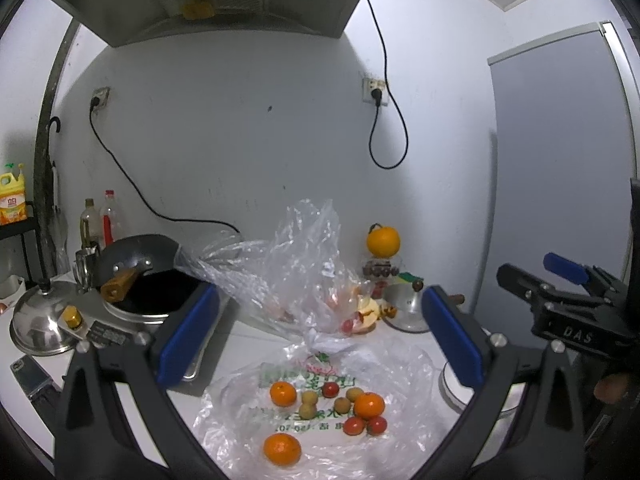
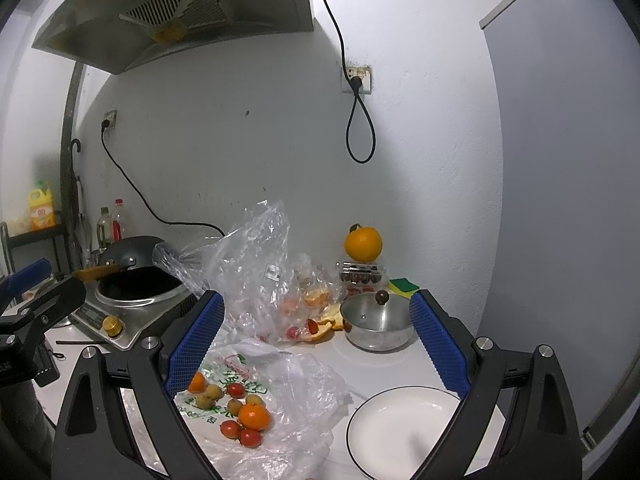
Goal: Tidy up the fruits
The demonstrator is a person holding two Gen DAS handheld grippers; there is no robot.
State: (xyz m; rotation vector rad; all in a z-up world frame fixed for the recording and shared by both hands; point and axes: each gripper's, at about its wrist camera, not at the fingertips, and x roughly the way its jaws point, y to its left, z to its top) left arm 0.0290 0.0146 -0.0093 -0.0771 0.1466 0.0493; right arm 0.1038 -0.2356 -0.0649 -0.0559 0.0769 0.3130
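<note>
Small fruits lie on a flat printed plastic bag (image 1: 320, 436) on the white counter: three tangerines (image 1: 283, 394), several red cherry tomatoes (image 1: 353, 425) and several tan longans (image 1: 342, 405). The same pile shows in the right wrist view, with a tangerine (image 2: 253, 416) and tomatoes (image 2: 230, 428). A white plate with a dark rim (image 2: 400, 428) sits empty to the right of the bag. My left gripper (image 1: 320, 336) is open and empty above the fruit. My right gripper (image 2: 316, 344) is open and empty above the bag and plate; it also shows in the left wrist view (image 1: 560, 292).
A crumpled clear bag (image 2: 256, 272) with fruit and peel stands behind. A small steel pot with lid (image 2: 378, 320), a big orange (image 2: 363, 243) on a box and a sponge (image 2: 403, 285) are at back right. A wok (image 1: 140, 268) on an induction cooker, a steel lid (image 1: 40, 324) and bottles are at left.
</note>
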